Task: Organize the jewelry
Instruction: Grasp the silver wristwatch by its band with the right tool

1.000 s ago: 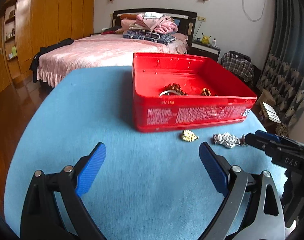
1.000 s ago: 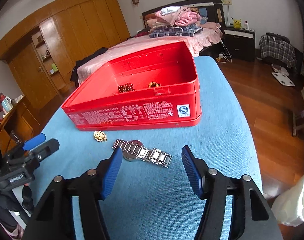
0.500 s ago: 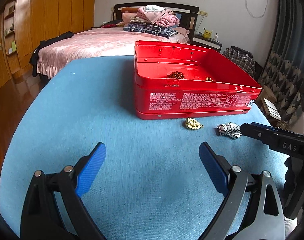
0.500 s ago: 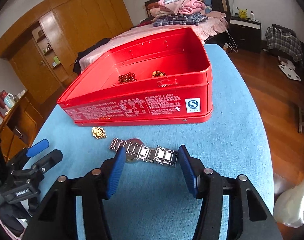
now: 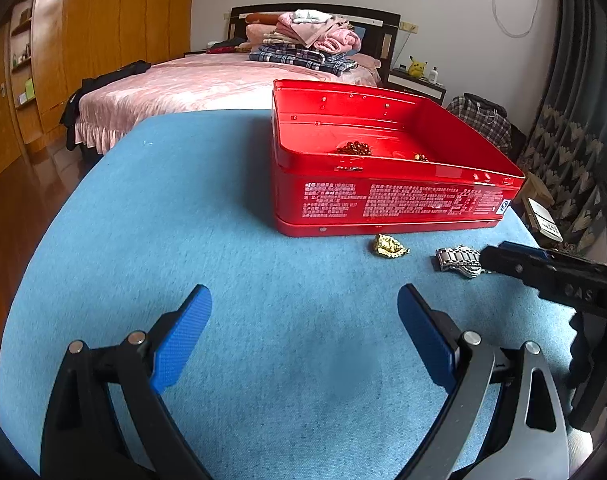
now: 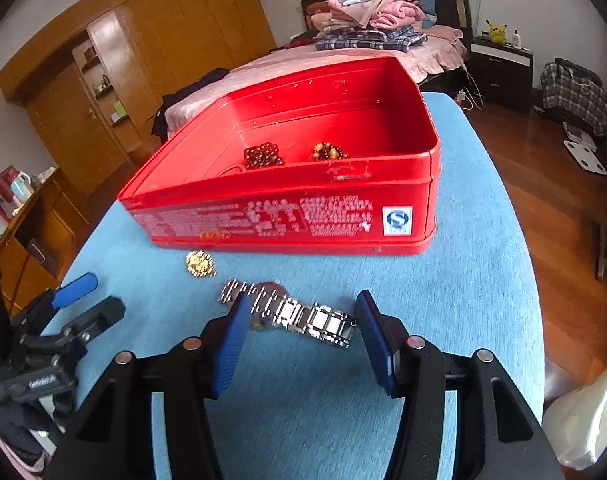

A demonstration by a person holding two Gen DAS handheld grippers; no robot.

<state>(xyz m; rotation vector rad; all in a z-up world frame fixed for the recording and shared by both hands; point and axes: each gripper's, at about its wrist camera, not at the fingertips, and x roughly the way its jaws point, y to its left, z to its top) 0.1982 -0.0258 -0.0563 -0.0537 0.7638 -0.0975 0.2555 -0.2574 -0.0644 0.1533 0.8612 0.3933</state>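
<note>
Watch (image 6: 291,312) lies before red tin (image 6: 287,216), gold brooch (image 6: 200,264) beside.

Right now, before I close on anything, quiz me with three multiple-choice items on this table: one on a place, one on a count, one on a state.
1. Where does the gold brooch lie?
A. inside the red tin
B. on the blue cloth in front of the red tin
C. on the bed

2. How many jewelry pieces lie on the cloth outside the tin?
A. two
B. four
C. none

3. How does the right gripper stand?
A. open, straddling the steel watch
B. shut on the brooch
C. holding beads

Answers: 1 B, the brooch sits on the blue cloth just before the red tin; 2 A, only the brooch and the steel watch; 3 A, the watch band lies between its spread fingers.
</note>
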